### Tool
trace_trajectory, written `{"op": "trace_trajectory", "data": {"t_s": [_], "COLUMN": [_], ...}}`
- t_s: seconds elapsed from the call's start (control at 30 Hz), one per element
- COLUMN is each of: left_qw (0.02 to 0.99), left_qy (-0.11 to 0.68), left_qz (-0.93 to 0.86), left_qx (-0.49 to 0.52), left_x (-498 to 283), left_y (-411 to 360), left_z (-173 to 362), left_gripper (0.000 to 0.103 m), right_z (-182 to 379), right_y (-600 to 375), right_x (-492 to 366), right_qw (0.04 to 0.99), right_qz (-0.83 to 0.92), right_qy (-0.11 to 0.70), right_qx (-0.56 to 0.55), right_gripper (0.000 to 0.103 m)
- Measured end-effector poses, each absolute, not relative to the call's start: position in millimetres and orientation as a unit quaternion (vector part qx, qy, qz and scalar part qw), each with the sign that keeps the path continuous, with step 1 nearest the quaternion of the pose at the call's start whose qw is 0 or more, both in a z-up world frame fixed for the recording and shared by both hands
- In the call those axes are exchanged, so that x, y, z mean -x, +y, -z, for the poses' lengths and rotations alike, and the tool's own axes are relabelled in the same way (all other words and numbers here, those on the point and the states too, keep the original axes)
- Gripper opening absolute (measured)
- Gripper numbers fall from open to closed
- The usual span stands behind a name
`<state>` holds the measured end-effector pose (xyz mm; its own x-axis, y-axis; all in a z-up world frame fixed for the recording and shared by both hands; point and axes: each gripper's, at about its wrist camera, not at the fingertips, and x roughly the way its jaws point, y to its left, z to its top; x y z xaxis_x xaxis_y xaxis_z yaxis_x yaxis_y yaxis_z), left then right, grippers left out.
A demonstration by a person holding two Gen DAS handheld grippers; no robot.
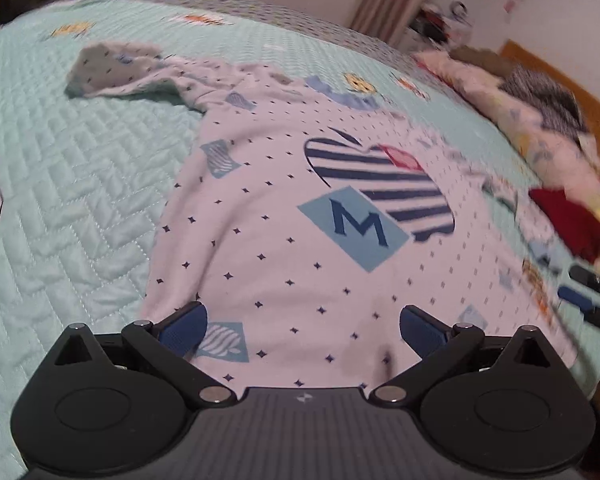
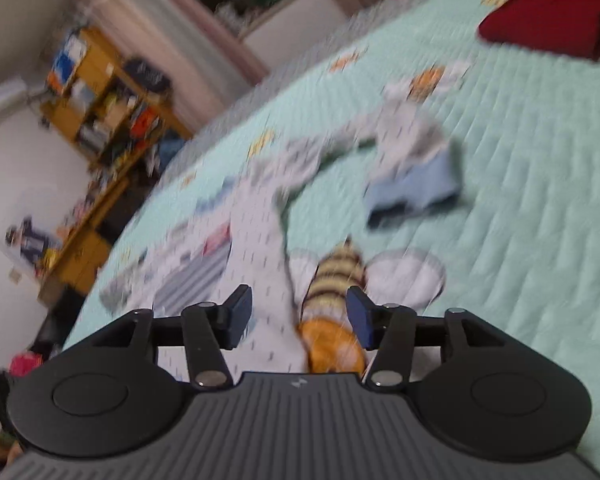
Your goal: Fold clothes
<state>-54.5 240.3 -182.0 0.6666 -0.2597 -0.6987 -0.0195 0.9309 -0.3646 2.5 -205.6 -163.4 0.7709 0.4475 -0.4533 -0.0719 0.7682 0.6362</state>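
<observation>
Shirt point(image 1: 300, 240): flat on quilt point(image 1: 80, 200), sleeve at 11 o'clock.
Left gripper point(image 1: 303, 330): jaws wide, over hem, holding nothing.
Right gripper point(image 2: 298, 314): jaws wide, empty, over shirt's edge; view blurred.

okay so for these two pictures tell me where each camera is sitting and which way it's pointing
Left wrist view: sits on the left tongs, looking forward and down over the white shirt spread on the green quilt; both its fingers show, spread apart.
Right wrist view: sits on the right tongs, tilted and blurred, looking across the quilt towards a sleeve with a blue cuff; both its fingers show, apart.
Shared: the shirt, the quilt and the red garment.
</observation>
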Motion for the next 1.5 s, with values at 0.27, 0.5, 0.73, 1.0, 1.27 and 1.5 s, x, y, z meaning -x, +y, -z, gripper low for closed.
{"op": "trace_trajectory", "data": {"t_s": [0.27,0.5,0.73,1.0,1.27,1.5], "left_qw": [0.889,0.876,0.876,0.872,0.874,0.875], "left_qy": [0.399,0.4,0.405,0.417,0.408,0.397], "left_qz": [0.072,0.059,0.041,0.017,0.043,0.072], "left_qx": [0.213,0.261,0.257,0.256,0.262,0.269], "left_x": [54,48,55,66,35,3], "left_y": [250,259,261,267,248,229], "left_z": [182,168,161,157,162,168], "left_gripper": [0.102,0.102,0.102,0.102,0.102,0.102], "right_z": [191,163,141,156,178,185], "right_y": [-223,-222,-188,-197,-269,-253], "right_x": [-3,-1,-14,-41,-32,-59], "right_qw": [0.873,0.9,0.959,0.957,0.929,0.938], "right_qz": [-0.136,-0.097,-0.063,-0.02,0.026,-0.01], "right_qy": [0.333,0.296,0.276,0.289,0.267,0.291], "right_qx": [-0.329,-0.305,0.001,-0.029,-0.256,-0.188], "right_gripper": [0.074,0.074,0.074,0.074,0.074,0.046]}}
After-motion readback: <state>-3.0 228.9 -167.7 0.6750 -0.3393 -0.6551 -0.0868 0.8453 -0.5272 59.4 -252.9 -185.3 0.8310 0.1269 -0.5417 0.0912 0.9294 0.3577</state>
